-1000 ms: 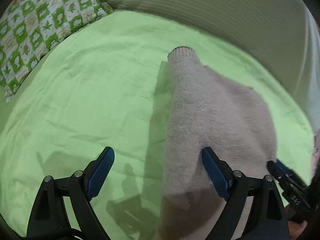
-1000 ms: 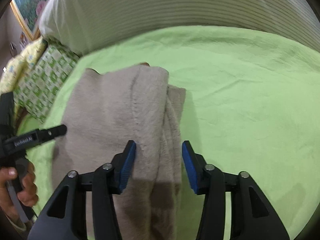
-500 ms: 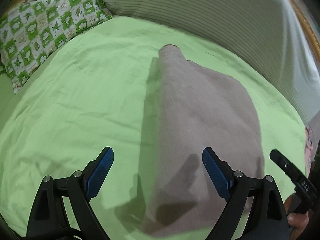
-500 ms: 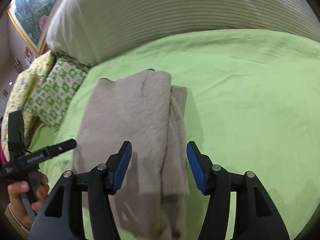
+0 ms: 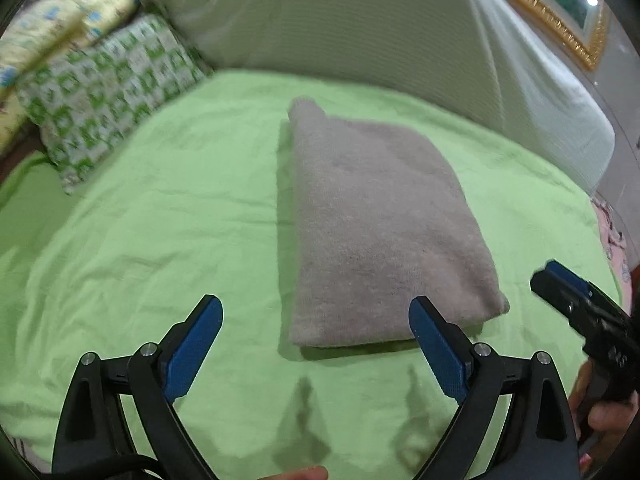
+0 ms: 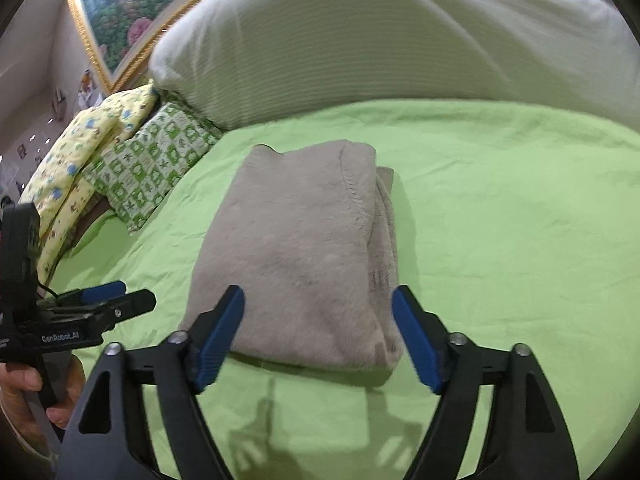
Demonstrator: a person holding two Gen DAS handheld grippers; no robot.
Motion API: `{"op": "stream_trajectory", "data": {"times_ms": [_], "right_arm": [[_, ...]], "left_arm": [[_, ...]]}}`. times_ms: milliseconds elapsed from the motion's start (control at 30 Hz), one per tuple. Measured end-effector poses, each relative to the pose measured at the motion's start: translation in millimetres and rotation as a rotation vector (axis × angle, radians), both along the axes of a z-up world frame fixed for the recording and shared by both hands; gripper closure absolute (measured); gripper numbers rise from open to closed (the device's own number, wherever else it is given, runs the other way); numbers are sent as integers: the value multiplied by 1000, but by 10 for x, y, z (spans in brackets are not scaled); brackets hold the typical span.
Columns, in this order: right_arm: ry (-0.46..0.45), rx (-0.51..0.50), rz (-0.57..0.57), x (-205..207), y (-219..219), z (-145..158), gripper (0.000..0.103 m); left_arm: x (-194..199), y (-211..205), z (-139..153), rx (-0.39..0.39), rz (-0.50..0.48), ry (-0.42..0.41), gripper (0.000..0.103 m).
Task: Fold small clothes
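Left tongs [image 5: 316, 344] spread wide, blue pads [image 5: 192, 344] gripping nothing, hanging just above the green bedsheet [image 5: 140, 240] at the near edge of the folded grey garment [image 5: 380, 220]; right tongs [image 6: 318, 332] spread as well, empty, with the garment's near end showing between the two pads and not touching either; the garment lies flat on the sheet as a neat oblong, a thicker folded strip along its right side in the right wrist view; each tool shows up at the edge of the other's camera, a hand [image 6: 24, 392] wrapped round the left handle; beyond the garment, a green-and-white patterned pillow [image 6: 152, 176] and a yellow printed one [image 6: 80, 148] to the left; a large white striped cushion [image 6: 360, 40] across the head of the bed; a gold-framed picture [image 6: 132, 8] on the wall behind.
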State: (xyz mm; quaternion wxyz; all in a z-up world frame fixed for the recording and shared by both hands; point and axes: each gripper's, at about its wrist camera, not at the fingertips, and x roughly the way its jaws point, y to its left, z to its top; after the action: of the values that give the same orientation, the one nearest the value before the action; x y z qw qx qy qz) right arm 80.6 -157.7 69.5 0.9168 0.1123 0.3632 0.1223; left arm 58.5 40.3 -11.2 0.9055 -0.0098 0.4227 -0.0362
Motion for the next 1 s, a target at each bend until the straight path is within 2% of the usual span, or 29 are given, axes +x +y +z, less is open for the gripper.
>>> {"op": "stream_trajectory", "data": {"times_ms": [67, 267, 400, 500, 700, 867, 1000], "right_arm": [[-26, -44, 8, -110, 95, 16, 16], [-66, -156, 37, -407, 312, -23, 8], [-74, -156, 45, -535, 340, -76, 7], [-59, -111, 36, -542, 303, -140, 4], [-20, -54, -48, -456, 177, -290, 4], [-41, -117, -68, -368, 197, -321, 4], [-28, -121, -60, -345, 195, -355, 4]], "left_arm": [[-130, 9, 15, 11, -8, -67, 8], [-378, 6, -107, 53, -16, -55, 8], [-498, 46, -141, 39, -16, -67, 8], [-506, 47, -202, 40, -13, -62, 8], [-392, 30, -295, 47, 6, -27, 8], [-306, -2, -363, 74, 44, -31, 8], [-273, -74, -385, 107, 45, -32, 8]]}}
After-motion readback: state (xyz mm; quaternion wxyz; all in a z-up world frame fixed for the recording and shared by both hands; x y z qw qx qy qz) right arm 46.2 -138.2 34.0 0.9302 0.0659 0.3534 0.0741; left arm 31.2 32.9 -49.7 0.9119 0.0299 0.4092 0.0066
